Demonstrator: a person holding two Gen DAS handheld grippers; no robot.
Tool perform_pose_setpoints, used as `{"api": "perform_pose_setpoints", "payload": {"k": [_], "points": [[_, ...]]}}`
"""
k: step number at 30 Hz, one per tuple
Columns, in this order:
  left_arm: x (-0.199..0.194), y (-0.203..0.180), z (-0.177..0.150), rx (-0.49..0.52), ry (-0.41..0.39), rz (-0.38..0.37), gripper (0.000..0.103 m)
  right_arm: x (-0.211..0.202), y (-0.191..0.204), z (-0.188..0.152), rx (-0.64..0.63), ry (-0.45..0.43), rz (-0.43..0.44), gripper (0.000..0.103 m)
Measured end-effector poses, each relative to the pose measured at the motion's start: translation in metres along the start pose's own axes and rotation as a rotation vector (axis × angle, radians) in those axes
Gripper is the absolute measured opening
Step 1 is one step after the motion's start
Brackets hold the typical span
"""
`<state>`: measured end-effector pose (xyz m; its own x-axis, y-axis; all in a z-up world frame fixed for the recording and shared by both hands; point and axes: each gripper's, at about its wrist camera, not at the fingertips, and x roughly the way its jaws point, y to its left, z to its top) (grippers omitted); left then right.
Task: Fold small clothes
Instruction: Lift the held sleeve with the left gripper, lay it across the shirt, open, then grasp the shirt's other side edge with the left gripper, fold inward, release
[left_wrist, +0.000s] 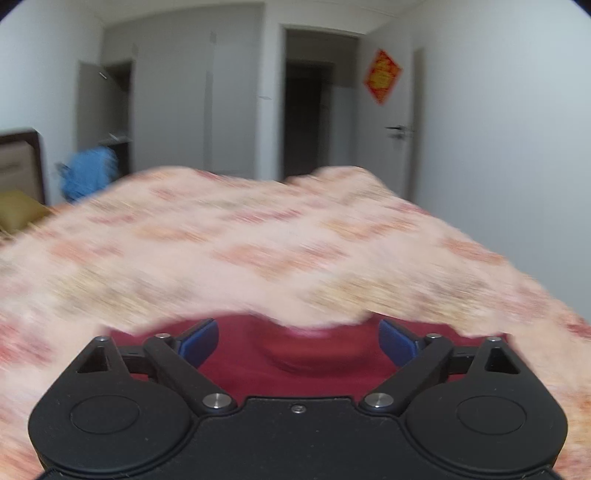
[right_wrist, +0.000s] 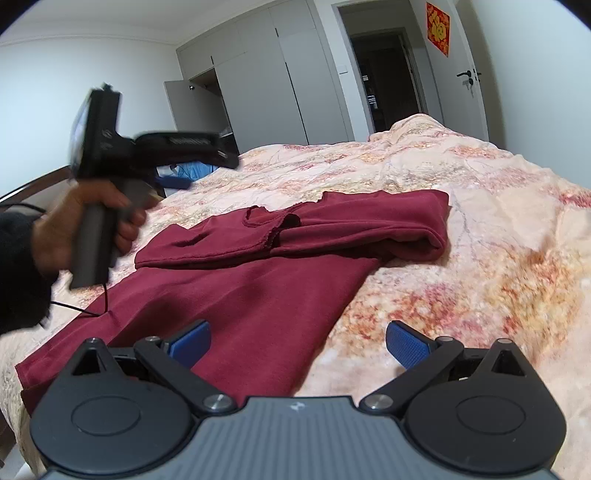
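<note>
From the left wrist view the floral bedspread (left_wrist: 280, 236) is smeared by motion, its pattern unreadable, and the dark red garment (left_wrist: 295, 373) shows only as a soft strip between the 2 blue pads. In the right wrist view, the left gripper (right_wrist: 173, 182) is blurred; whether its fingers stand apart is unclear there. The sleeve (right_wrist: 18, 273) runs off the edge.

A floral bedspread (right_wrist: 461, 229), grey wardrobe (right_wrist: 266, 81), open door (right_wrist: 465, 74) with red decoration (right_wrist: 438, 27).
</note>
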<state>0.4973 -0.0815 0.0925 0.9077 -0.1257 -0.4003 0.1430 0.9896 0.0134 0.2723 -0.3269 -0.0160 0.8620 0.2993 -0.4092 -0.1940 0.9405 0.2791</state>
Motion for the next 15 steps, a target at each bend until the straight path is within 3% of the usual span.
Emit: {"api": "perform_pose_setpoints", "payload": {"k": [4,9,12,15], "points": [[-0.022,0.065,0.023,0.014,-0.032,0.122,0.102,0.007,0.007,0.008,-0.034,0.0,-0.009,0.103],[-0.041,0.148,0.026,-0.034,0.013,0.239,0.102,0.021,0.016,0.018,-0.063,0.005,0.002,0.103],[-0.043,0.184,0.009,-0.071,0.057,0.252,0.102,0.036,0.023,0.026,-0.082,0.024,0.002,0.103],[-0.032,0.209,-0.02,-0.13,0.116,0.197,0.102,0.059,0.033,0.039,-0.135,0.076,-0.03,0.103]]}}
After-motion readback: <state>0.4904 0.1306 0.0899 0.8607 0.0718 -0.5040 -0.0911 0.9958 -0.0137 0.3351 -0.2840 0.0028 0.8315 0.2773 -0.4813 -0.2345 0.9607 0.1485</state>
